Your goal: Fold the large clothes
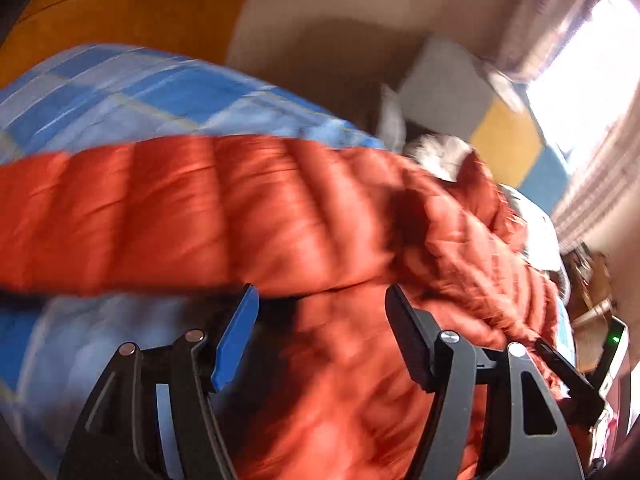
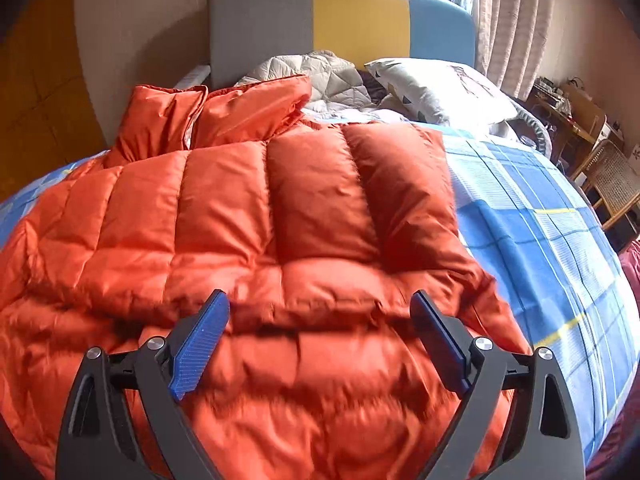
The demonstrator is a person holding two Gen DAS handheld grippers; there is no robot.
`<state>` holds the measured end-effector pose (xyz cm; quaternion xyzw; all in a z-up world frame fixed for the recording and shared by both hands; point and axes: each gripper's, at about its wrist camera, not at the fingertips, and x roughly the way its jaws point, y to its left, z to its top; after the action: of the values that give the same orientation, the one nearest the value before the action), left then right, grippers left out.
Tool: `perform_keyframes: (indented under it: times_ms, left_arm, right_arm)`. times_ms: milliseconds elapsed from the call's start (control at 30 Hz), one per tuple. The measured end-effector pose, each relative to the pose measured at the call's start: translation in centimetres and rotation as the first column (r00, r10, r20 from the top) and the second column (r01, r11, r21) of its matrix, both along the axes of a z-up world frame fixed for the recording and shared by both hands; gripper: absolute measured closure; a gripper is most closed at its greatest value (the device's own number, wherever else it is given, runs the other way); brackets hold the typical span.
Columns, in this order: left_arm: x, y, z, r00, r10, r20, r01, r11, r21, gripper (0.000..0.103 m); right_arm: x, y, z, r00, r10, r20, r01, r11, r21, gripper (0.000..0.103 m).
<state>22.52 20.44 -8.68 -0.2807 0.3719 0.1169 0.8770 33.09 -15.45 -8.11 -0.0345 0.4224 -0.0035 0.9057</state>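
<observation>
Orange puffer jacket [image 2: 256, 208] lies under both tongs [image 1: 320, 316] [image 2: 320, 320], apparently spread, gripping nothing.

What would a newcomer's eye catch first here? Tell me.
The puffy orange quilted down jacket dominates, spread across the blue plaid bed sheet. Behind it stands a grey, yellow and blue panelled headboard, with a white patterned pillow at the bed's head.

Home bedroom, checked bedspread [image 2: 540, 220], pillow [image 2: 436, 88], padded headboard [image 2: 260, 28], likely curtains [image 2: 508, 16]
</observation>
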Motion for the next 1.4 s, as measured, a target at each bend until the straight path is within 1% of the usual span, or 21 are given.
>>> perform_keyframes:
  times_ms: [133,200,300,433,467,567,633,667,733,767,800,867,900,1067,1133,1200,1300,1400]
  left_arm:
    - [-4.9,4.2,-1.1,0.993,0.116,-0.03,-0.116,0.993,0.01,0.034]
    - [-7.1,6.6,-1.7,0.98,0.189,-0.053,-0.189,0.982,0.013,0.034]
    - [-10.6,10.3,-2.5,0.949,0.308,-0.071,-0.309,0.951,-0.006,0.034]
    - [-14.0,14.9,-3.3,0.892,0.442,-0.092,-0.445,0.895,-0.014,0.034]
    - [-14.6,16.0,-3.4,0.88,0.465,-0.095,-0.469,0.883,-0.028,0.034]
    - [-15.5,18.5,-3.8,0.854,0.51,-0.107,-0.516,0.856,-0.033,0.034]
    - [-15.5,19.6,-4.2,0.846,0.522,-0.109,-0.528,0.848,-0.04,0.035]
    - [-15.5,20.1,-4.3,0.843,0.526,-0.11,-0.532,0.846,-0.033,0.038]
    - [-15.1,20.6,-4.4,0.844,0.525,-0.106,-0.531,0.847,-0.027,0.048]
    - [-14.6,20.9,-4.5,0.851,0.515,-0.101,-0.52,0.854,-0.029,0.067]
    - [-14.4,21.1,-4.5,0.858,0.504,-0.097,-0.509,0.86,-0.032,0.085]
    - [-13.5,21.0,-3.7,0.868,0.492,-0.07,-0.494,0.87,-0.011,0.097]
    - [-13.2,20.9,-3.3,0.874,0.483,-0.054,-0.485,0.875,-0.009,0.097]
    - [-10.2,18.7,0.4,0.92,0.389,0.042,-0.39,0.921,0.013,0.098]
    - [-8.6,17.5,1.6,0.941,0.331,0.071,-0.333,0.943,0.017,0.098]
    - [-6.1,15.9,2.7,0.961,0.263,0.088,-0.268,0.962,0.05,0.098]
    - [-2.7,13.2,3.7,0.98,0.171,0.104,-0.177,0.982,0.061,0.098]
    - [0.4,10.4,4.2,0.99,0.084,0.112,-0.091,0.994,0.063,0.098]
  right_arm:
    - [-0.9,-0.2,0.0,1.0,-0.024,0.001,0.024,1.0,-0.015,0.012]
    - [-1.1,-0.4,-0.1,1.0,-0.031,-0.001,0.031,0.999,-0.013,0.012]
    - [-1.0,-0.5,0.0,0.999,-0.041,0.006,0.041,0.999,-0.034,0.012]
    - [0.0,-0.7,0.0,0.998,-0.055,0.007,0.055,0.997,-0.062,0.012]
    - [0.3,-0.8,0.0,0.998,-0.056,0.003,0.056,0.997,-0.061,0.012]
    - [1.2,-0.6,-0.4,0.999,-0.047,-0.01,0.046,0.995,-0.084,0.012]
    - [1.5,-0.5,-0.8,0.999,-0.048,-0.021,0.046,0.994,-0.094,0.012]
    - [1.6,-0.4,-1.0,0.999,-0.05,-0.021,0.047,0.994,-0.101,0.012]
    - [1.7,-0.2,-1.3,0.998,-0.055,-0.023,0.052,0.993,-0.106,0.012]
    - [1.8,-0.1,-1.6,0.998,-0.056,-0.028,0.053,0.992,-0.111,0.012]
    - [1.8,0.0,-1.8,0.998,-0.056,-0.03,0.053,0.992,-0.115,0.012]
    - [1.9,0.1,-2.1,0.998,-0.056,-0.036,0.051,0.992,-0.12,0.011]
    - [1.9,0.0,-2.2,0.998,-0.057,-0.036,0.052,0.992,-0.119,0.011]
    - [1.8,0.0,-2.4,0.998,-0.056,-0.038,0.051,0.992,-0.117,0.011]
    - [1.7,-0.1,-2.4,0.998,-0.055,-0.038,0.05,0.992,-0.117,0.011]
    - [1.8,-0.1,-2.5,0.998,-0.056,-0.04,0.051,0.993,-0.109,0.011]
    - [1.8,-0.1,-2.5,0.998,-0.055,-0.041,0.051,0.993,-0.102,0.011]
    - [1.7,-0.2,-2.5,0.998,-0.054,-0.043,0.05,0.994,-0.095,0.011]
